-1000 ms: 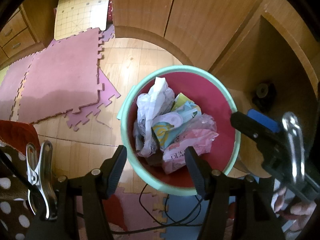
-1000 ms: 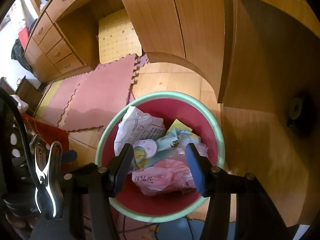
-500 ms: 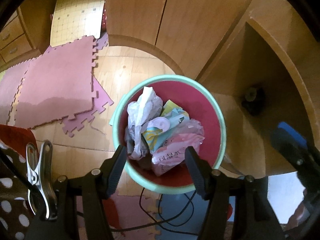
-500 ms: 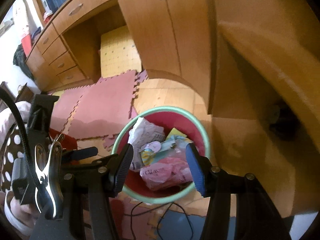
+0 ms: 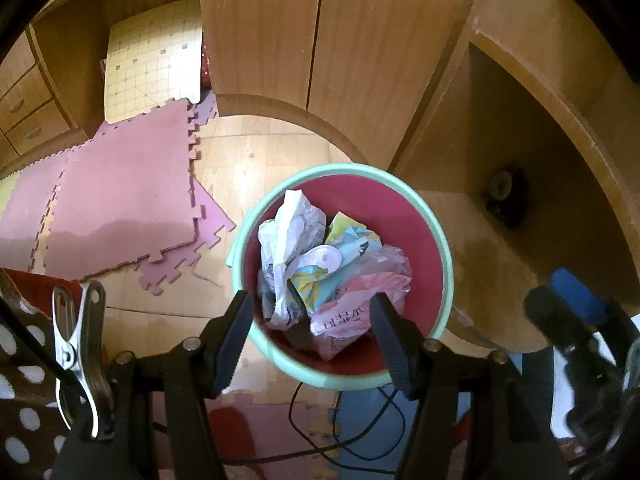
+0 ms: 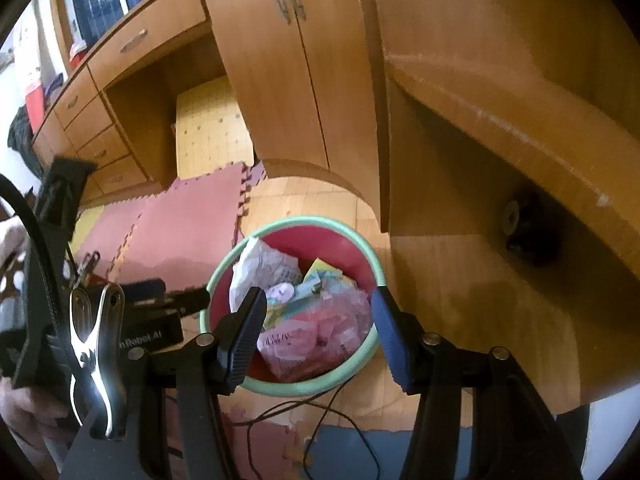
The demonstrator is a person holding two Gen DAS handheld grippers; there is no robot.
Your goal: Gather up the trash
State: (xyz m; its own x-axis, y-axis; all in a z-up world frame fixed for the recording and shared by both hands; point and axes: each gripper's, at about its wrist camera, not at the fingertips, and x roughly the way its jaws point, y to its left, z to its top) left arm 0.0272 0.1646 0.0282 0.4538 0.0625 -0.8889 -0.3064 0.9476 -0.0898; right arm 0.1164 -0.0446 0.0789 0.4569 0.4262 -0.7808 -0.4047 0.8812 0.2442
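Trash [image 5: 332,280] sat piled in the red bin with the mint-green rim [image 5: 446,264], down on the wood floor [image 5: 256,168] below both tools. Nearest to us, the left gripper [image 5: 310,334] had its fingers spread with nothing between them, and the right gripper [image 6: 318,332] was the same, parted and empty (its blue pad showed clearly). We spotted a black cable [image 6: 340,400] just this side of the bin. Beyond lay pink foam mats [image 5: 124,208], then the wooden cabinet [image 6: 280,80].
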